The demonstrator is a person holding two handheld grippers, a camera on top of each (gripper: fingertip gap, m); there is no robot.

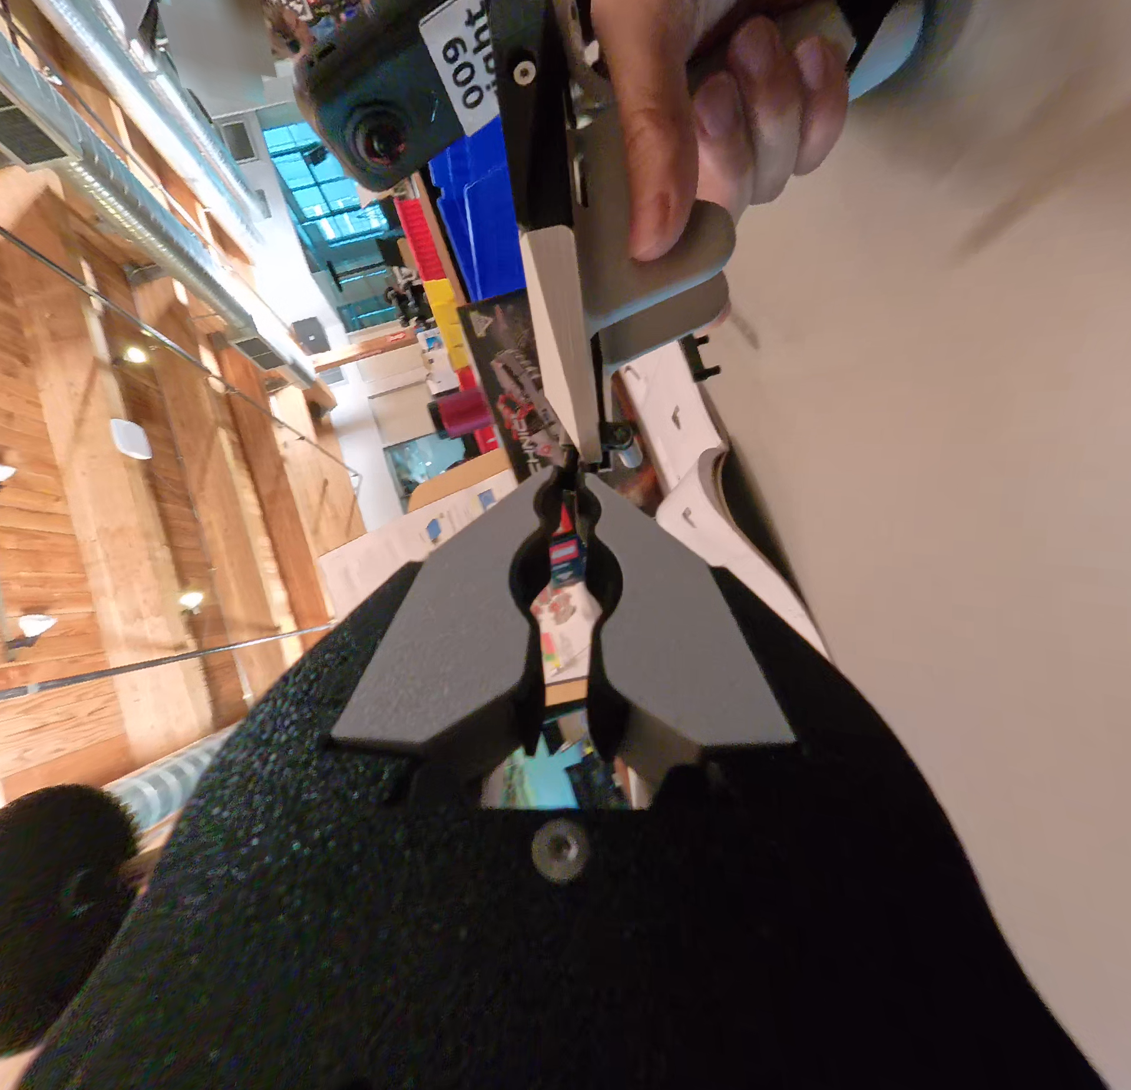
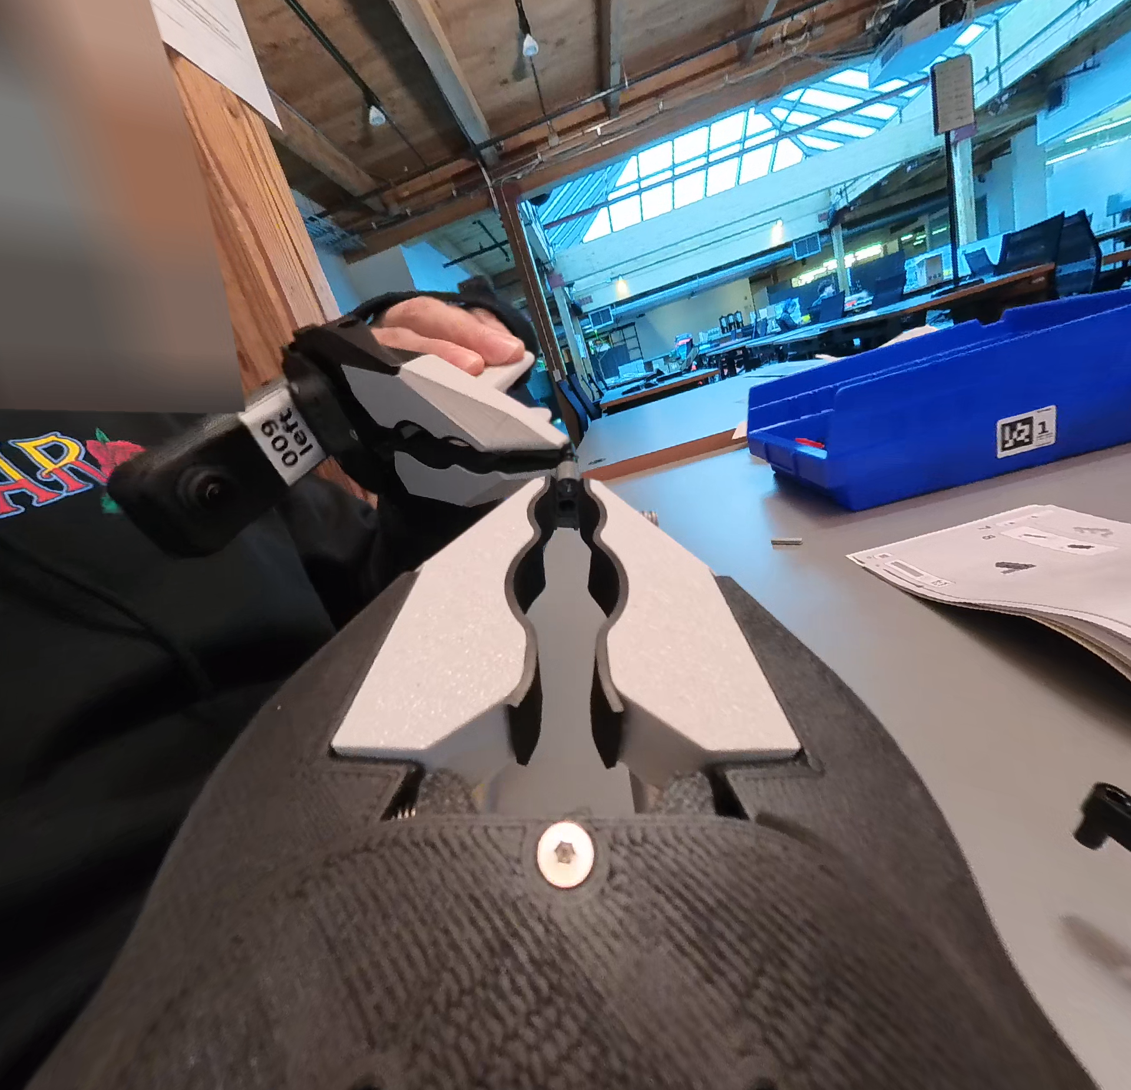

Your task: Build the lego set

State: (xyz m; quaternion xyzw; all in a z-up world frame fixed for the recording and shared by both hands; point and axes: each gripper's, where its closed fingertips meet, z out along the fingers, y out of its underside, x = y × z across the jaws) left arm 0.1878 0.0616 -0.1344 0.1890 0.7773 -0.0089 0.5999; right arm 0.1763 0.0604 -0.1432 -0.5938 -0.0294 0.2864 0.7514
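Observation:
Both grippers meet tip to tip in the air above the grey table (image 2: pixel 857 663). My right gripper (image 2: pixel 566 504) is shut on a small black lego connector (image 2: pixel 566 501). My left gripper (image 2: pixel 564 449) comes in from the left, shut on a small dark pin (image 2: pixel 568 466) that touches the top of the connector. In the left wrist view my left gripper (image 1: pixel 569 479) is shut on the thin pin (image 1: pixel 566 464). The right gripper (image 1: pixel 590 454) comes down from above with the black connector (image 1: pixel 617 435) at its tip.
A blue bin (image 2: pixel 948 412) stands on the table at the right. An open instruction booklet (image 2: pixel 1010 565) lies nearer. A small grey pin (image 2: pixel 786 542) and a black lego piece (image 2: pixel 1101 822) lie loose on the table. A wooden post (image 2: pixel 245 234) is at the left. The tips of both grippers are at nearly the same place.

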